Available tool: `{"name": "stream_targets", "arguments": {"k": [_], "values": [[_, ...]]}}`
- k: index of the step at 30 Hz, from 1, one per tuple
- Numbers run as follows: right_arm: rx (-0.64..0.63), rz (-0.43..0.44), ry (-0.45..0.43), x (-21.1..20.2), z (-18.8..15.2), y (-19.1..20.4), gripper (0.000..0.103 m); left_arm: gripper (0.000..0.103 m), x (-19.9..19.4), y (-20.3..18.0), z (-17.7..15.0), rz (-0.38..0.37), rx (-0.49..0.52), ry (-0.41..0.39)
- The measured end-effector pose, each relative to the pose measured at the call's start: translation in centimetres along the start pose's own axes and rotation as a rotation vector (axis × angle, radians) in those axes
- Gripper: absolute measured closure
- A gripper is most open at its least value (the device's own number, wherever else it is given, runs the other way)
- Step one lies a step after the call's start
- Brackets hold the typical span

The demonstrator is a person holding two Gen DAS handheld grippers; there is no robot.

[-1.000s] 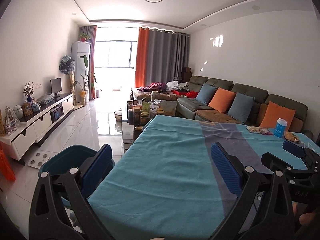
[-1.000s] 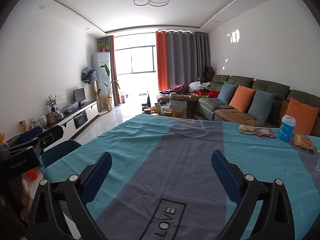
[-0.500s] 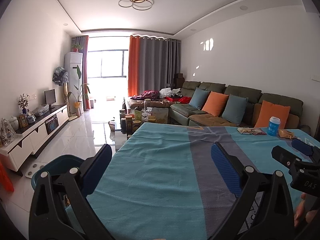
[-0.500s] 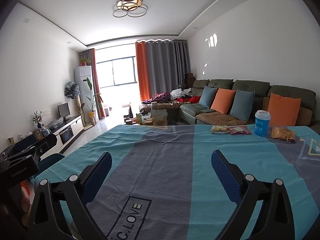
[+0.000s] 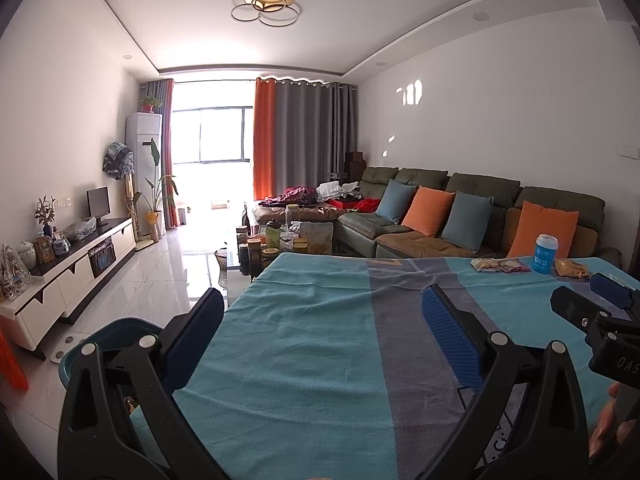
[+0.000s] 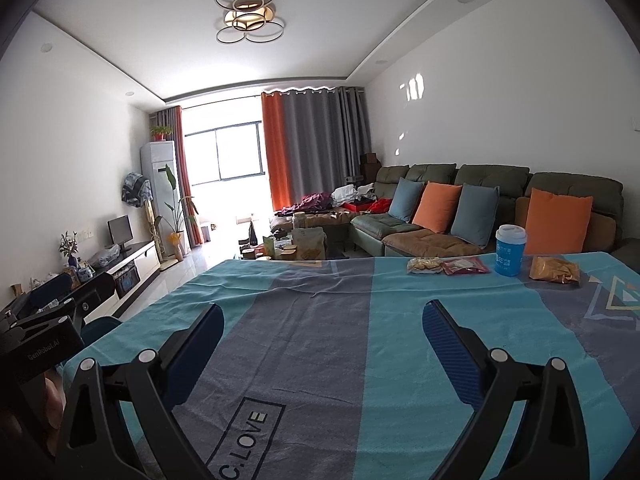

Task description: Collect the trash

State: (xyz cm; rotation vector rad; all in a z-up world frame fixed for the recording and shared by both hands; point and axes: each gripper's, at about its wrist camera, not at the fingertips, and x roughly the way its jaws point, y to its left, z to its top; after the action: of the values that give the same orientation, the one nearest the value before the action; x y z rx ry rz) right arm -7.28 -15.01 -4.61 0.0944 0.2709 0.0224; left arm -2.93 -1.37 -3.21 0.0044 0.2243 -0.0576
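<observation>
Two grippers, left gripper [image 5: 320, 308] and right gripper [image 6: 320, 312], both spread wide, empty, above the teal-grey tablecloth [image 6: 320, 344]. Trash at the far right edge: snack packet [image 6: 424, 266], red wrapper [image 6: 466, 266], blue cup [image 6: 510, 250], yellow bag [image 6: 554, 270]. Teal bin [image 5: 106, 336] on the floor left of the table. Sofa [image 6: 492, 200] behind.

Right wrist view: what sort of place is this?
A home living room, it seems: a long green sectional sofa with orange and blue cushions, a low white TV cabinet, and orange-and-grey window curtains.
</observation>
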Motion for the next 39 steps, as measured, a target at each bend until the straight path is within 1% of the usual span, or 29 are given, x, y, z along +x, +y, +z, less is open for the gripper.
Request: {"name": "stream_targets", "arguments": {"k": [14, 39], "values": [[0.007, -0.012, -0.011, -0.75, 0.31, -0.22, 0.007, 0.006, -0.23, 0.15, 0.18, 0.009, 0.01, -0.022], [0.014, -0.023, -0.018, -0.89, 0.37, -0.35, 0.007, 0.006, -0.29, 0.33, 0.15, 0.016, 0.015, -0.024]]}}
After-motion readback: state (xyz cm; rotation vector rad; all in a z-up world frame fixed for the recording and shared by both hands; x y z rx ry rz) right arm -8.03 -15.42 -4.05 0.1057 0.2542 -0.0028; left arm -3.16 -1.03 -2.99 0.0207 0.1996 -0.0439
